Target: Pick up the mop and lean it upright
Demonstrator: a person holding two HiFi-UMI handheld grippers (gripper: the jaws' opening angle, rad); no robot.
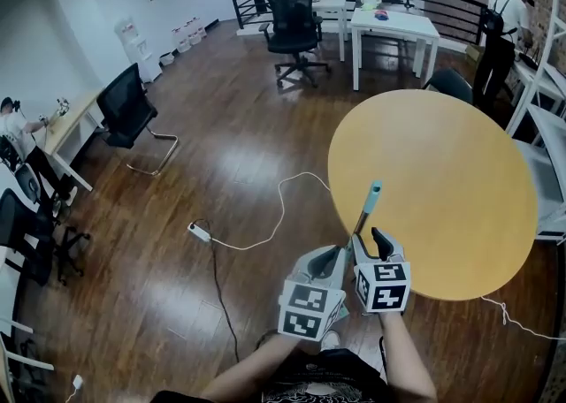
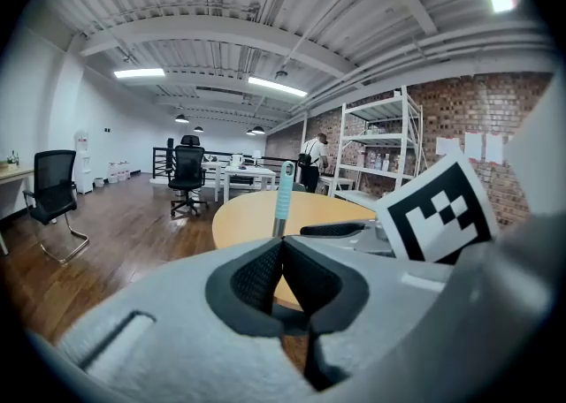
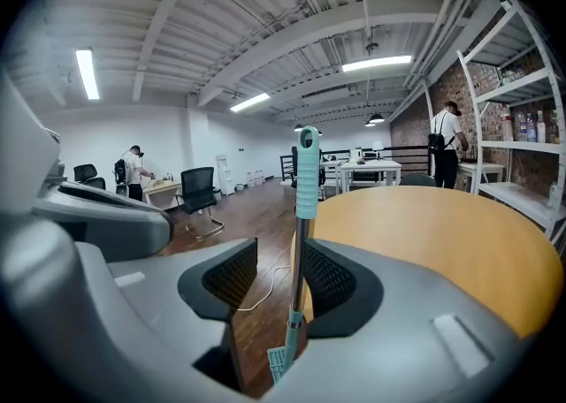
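The mop handle, a thin metal pole with a teal grip at its top, stands upright against the near edge of the round yellow table. In the right gripper view the mop handle rises between the jaws of my right gripper, close to the right pad with a gap on its left; the jaws are open. My left gripper is shut, its pads meeting, and the mop handle rises just beyond its tips. Both grippers, left and right, sit side by side low at the pole.
A power strip with a white cable lies on the wooden floor to the left. Black office chairs and a white desk stand further off. A person stands by metal shelving at the right.
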